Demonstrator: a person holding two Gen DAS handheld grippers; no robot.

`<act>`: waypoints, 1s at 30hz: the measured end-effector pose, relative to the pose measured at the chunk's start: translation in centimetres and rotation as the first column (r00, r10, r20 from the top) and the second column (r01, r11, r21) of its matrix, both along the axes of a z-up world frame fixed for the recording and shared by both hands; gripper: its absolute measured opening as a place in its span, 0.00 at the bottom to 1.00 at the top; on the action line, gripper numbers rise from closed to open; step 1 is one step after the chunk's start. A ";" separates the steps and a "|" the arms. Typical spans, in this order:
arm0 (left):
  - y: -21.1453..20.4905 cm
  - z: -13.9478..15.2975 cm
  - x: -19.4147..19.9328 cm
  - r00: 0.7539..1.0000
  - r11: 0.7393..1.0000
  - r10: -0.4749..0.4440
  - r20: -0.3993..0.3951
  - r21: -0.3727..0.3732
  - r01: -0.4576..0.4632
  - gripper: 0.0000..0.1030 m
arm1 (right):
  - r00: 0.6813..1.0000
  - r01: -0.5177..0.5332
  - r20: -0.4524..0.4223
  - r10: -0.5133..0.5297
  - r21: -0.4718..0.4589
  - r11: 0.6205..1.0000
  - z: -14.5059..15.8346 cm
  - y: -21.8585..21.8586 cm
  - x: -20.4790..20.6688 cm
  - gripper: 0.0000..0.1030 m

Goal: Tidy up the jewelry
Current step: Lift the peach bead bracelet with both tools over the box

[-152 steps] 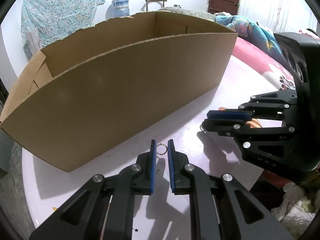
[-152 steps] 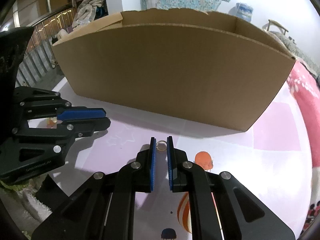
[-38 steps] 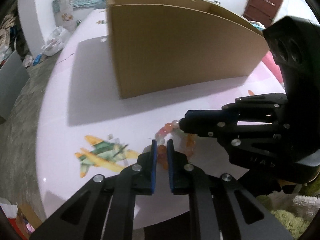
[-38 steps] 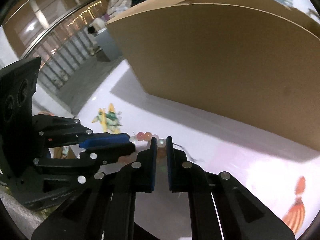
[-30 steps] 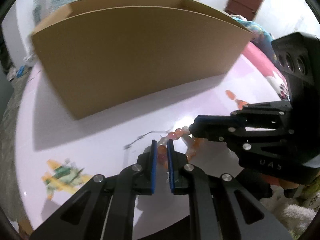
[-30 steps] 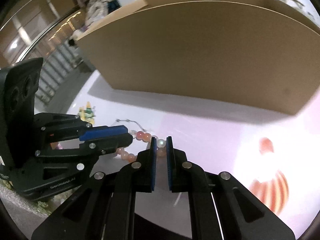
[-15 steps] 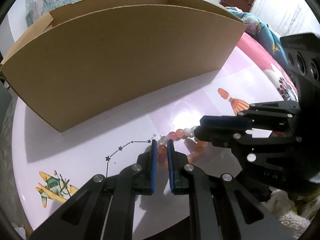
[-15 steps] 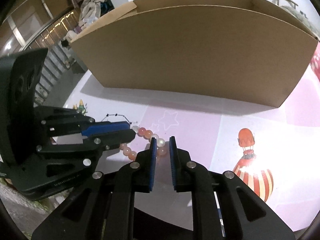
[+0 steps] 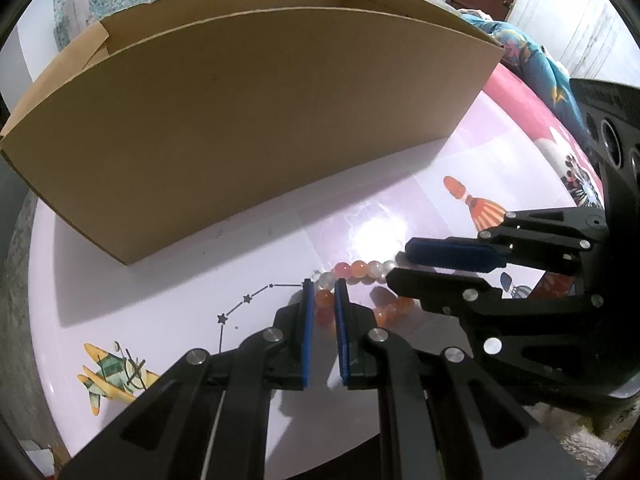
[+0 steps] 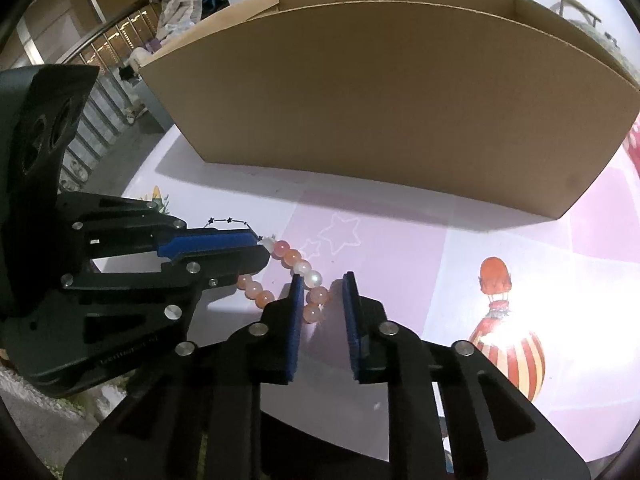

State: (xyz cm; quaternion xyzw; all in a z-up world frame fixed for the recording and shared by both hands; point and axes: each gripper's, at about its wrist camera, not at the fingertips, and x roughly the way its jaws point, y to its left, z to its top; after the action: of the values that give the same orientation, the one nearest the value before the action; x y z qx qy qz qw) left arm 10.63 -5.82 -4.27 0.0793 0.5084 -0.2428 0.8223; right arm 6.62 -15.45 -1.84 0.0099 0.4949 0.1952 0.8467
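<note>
A bracelet (image 9: 360, 268) of pink, orange and white beads lies on the pale printed table (image 9: 168, 264), in front of a large open cardboard box (image 9: 260, 120). My left gripper (image 9: 322, 282) is shut on an orange bead at the bracelet's left side. My right gripper (image 10: 320, 280) straddles the opposite side of the bracelet (image 10: 294, 258). Its blue pads (image 10: 295, 320) stand a little apart from the beads between them, so it does not grip. Each gripper shows in the other's view: the left gripper (image 10: 260, 248) and the right gripper (image 9: 400, 264) meet tip to tip over the beads.
The box (image 10: 400, 100) spans most of the table's far side, its near wall tall and its inside hidden. The table's edge runs close under both grippers. Prints of a plane (image 9: 112, 372) and a balloon (image 10: 504, 344) mark the tabletop. A pink and blue blanket (image 9: 532, 64) lies at the right.
The right gripper's jaws have parted slightly and let go of the bead they pinched. The left gripper keeps its grip. Both views swung from the box's end to its long front.
</note>
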 end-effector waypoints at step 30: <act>4.6 14.8 -1.3 0.952 0.967 -0.047 0.302 -0.226 0.120 0.09 | 0.940 -0.021 0.339 -0.016 0.107 0.994 14.9 -2.1 -0.4 0.07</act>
State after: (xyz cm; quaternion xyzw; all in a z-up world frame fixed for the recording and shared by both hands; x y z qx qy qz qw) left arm 9.32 -1.26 10.54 0.0355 0.3431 -0.3233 0.8812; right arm 6.21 -17.54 13.10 0.0217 0.3301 0.2218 0.9173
